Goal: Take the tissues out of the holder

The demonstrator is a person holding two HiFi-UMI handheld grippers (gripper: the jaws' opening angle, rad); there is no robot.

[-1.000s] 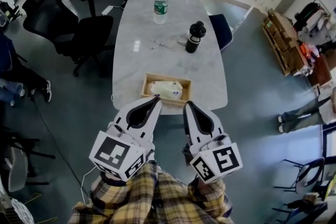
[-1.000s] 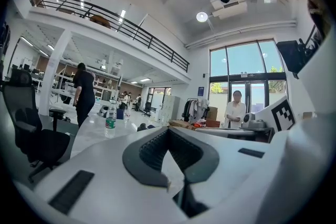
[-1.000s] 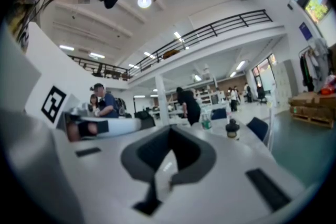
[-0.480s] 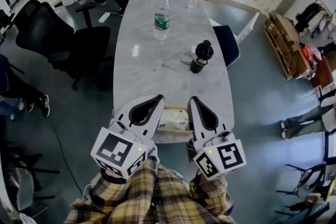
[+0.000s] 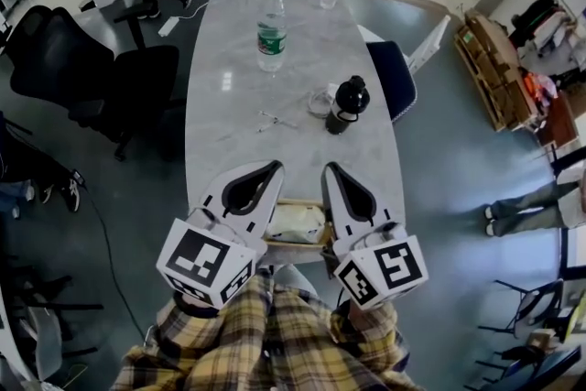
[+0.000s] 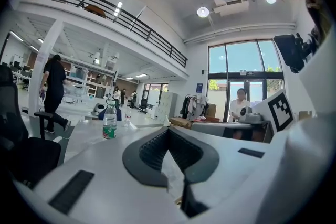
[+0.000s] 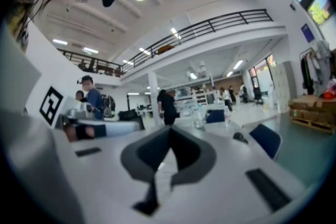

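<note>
Both ends of the wooden holder (image 5: 295, 202) are covered by the left gripper (image 5: 272, 168) and the right gripper (image 5: 330, 168), each with its jaws closed. Only a narrow gap is left between them, above the tissues (image 5: 295, 224). Beyond the holder, a bare stretch of the table (image 5: 229, 137) is seen. Farther off, the way is narrowed by a small metal object (image 5: 272, 119), a black bottle (image 5: 345, 103) and a water bottle (image 5: 268, 23). The table's left side is flanked by a black chair (image 5: 92, 69).
</note>
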